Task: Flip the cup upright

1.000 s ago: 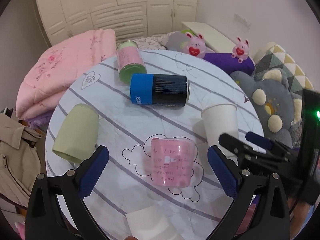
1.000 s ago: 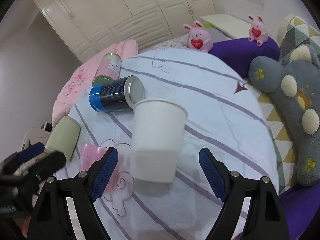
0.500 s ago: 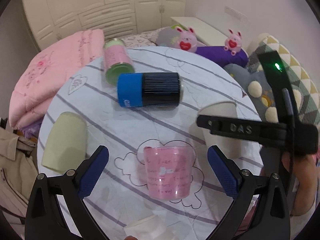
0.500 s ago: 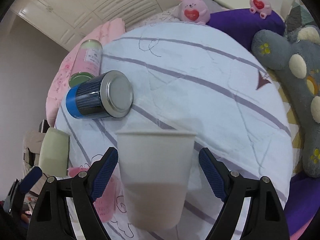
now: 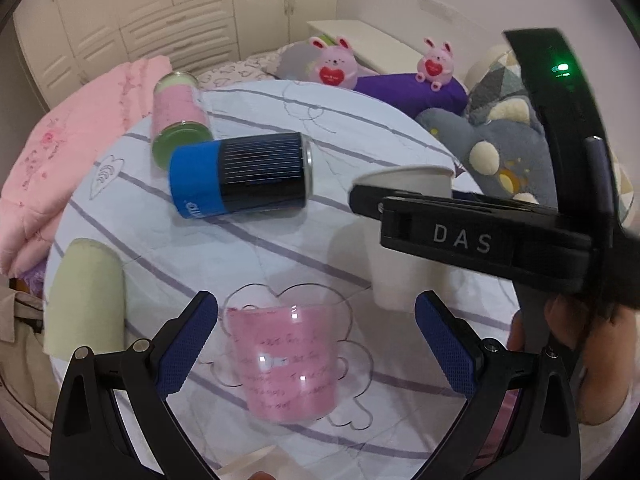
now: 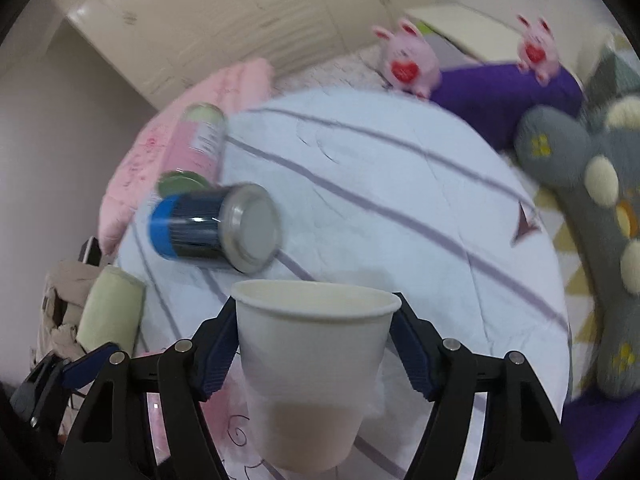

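Left claw (image 5: 316,344): black plastic frame, two arms ending in blue textured pads, silver round screw heads along each arm. Right claw (image 6: 314,350): same build, black frame, blue ribbed pads, silver screws at the joints. Seen from the left wrist view, its side bears white "DAS" lettering, a lit green indicator and a bare-skinned hand (image 5: 580,332) behind.

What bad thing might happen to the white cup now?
The thin white paper cup sits squeezed between the right gripper jaws, so it may crumple. Set down carelessly, it could tip or bump the pink see-through cup in front of the open left gripper.
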